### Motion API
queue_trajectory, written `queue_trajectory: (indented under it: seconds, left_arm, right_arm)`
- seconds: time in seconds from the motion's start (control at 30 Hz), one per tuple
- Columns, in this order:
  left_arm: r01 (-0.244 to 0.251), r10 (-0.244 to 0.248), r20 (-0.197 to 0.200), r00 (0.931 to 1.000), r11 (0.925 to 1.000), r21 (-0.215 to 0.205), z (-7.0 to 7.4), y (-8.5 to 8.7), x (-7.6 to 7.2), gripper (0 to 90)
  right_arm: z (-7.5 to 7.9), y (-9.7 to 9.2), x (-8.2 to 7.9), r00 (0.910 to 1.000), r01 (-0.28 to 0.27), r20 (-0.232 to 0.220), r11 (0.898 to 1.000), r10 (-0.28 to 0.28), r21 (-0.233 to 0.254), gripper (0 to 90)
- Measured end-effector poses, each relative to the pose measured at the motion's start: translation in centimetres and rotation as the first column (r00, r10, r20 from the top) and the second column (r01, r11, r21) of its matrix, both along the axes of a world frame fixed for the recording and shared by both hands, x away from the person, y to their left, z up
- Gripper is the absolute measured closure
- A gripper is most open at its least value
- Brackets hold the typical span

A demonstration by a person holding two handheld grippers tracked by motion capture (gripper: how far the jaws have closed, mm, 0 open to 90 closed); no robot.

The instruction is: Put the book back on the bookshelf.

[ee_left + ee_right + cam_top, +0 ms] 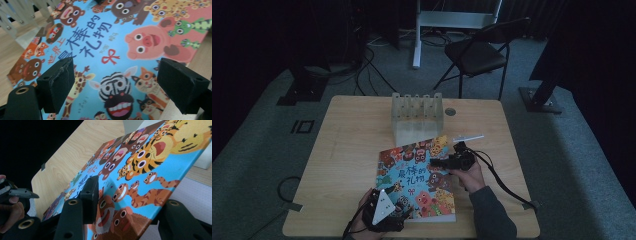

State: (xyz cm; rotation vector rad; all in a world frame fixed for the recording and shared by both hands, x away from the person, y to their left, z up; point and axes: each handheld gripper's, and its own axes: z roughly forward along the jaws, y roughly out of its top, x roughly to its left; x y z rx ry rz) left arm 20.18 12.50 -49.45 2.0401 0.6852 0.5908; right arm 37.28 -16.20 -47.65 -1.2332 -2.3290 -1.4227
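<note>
Overhead, we note the picture book (419,179) lying on the wooden table (352,150) just in front of the clear slotted rack (417,117); the left gripper (399,209) sits at its near left corner, the right gripper (443,163) at its right edge. Along the left gripper (115,75), we see jaws spread wide above the cover, nothing between them. Along the right gripper (125,195), we see the book's edge (150,177) lifted between the jaws, one pad on the cover; the other pad is hidden beneath.

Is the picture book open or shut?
Shut: the picture book shows its full front cover, with no pages spread, in the high view.
</note>
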Motion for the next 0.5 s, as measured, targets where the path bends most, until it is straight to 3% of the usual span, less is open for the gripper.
queue_trajectory:
  seconds: [0.5]
  left_arm:
    - [-0.027,0.027,0.002,0.9996,0.9996,0.006,-0.1,0.5,0.5,14.9]
  right_arm:
    - [1.7,-0.6,-1.0,0.9983,0.018,0.055,1.0,-0.019,0.01,59.9]
